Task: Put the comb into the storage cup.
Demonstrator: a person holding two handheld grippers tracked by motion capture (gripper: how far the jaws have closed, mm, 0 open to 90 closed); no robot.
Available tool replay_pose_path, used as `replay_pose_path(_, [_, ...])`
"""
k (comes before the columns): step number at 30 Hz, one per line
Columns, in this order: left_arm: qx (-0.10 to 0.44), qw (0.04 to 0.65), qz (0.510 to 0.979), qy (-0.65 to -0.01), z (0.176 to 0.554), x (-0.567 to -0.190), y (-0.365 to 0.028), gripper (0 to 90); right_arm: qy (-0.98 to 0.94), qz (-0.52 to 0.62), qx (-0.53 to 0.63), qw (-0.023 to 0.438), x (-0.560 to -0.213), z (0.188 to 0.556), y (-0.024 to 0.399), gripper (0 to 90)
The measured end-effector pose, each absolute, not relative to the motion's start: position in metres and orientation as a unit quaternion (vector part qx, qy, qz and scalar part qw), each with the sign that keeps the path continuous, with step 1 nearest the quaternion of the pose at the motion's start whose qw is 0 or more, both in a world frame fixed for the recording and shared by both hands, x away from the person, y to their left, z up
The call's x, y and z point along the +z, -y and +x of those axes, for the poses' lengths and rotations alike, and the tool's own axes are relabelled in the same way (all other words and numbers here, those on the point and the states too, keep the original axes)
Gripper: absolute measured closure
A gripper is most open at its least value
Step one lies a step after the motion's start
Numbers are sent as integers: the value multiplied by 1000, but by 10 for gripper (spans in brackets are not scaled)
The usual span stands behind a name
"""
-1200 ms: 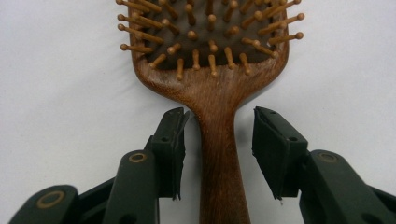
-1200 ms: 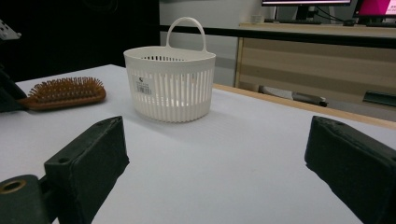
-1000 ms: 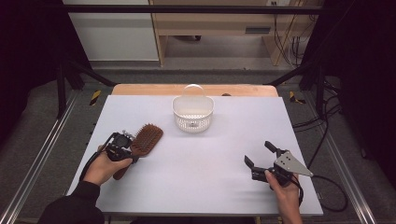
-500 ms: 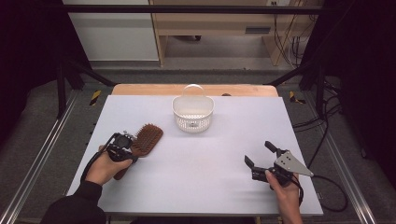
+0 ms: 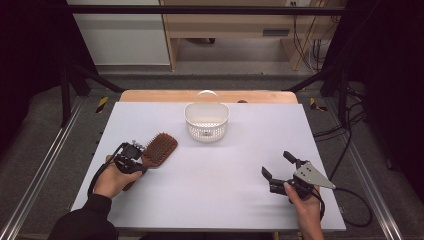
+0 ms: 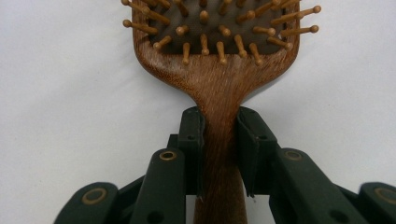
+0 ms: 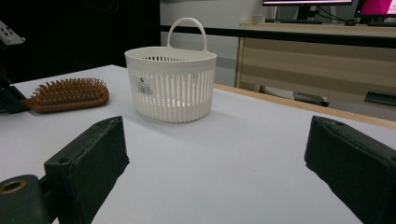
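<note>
A brown wooden hairbrush (image 5: 159,148) lies bristles up on the white table (image 5: 220,190) at the left. My left gripper (image 5: 141,162) has just been closing and is now shut on the brush's handle (image 6: 219,140); both pads (image 6: 192,140) press against its sides. The bristled head (image 6: 215,28) points away from the gripper. My right gripper (image 5: 278,165) rests open near the table's front right with nothing between its jaws. In the right gripper view the hairbrush (image 7: 67,94) lies at the far left.
A white slotted plastic basket (image 5: 206,121) with an upright handle stands at the table's back middle, seen ahead as the basket (image 7: 171,79) in the right gripper view. A wooden strip (image 5: 150,95) edges the table's far side. Metal rails run along both sides.
The left gripper's jaws have drawn in against the hairbrush handle. Neither hand has shifted, and the brush and basket lie where they were.
</note>
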State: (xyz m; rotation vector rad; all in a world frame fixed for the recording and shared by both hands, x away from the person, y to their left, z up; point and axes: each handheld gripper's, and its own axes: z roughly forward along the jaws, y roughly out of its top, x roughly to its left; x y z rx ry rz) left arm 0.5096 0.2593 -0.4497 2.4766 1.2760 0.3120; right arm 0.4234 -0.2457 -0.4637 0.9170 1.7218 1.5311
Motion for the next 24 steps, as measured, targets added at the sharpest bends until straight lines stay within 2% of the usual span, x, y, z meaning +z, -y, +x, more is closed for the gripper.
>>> replay_pose_path(7, [129, 190, 870, -436, 504, -452, -262, 727, -655, 353, 584, 325, -464, 423, 246, 60])
replay_pose_path(10, [154, 197, 870, -425, 501, -451, -261, 727, -655, 352, 585, 325, -464, 423, 246, 61])
replay_pose_path(24, [253, 319, 817, -408, 475, -431, -257, 727, -656, 358, 587, 314, -465, 425, 244, 58])
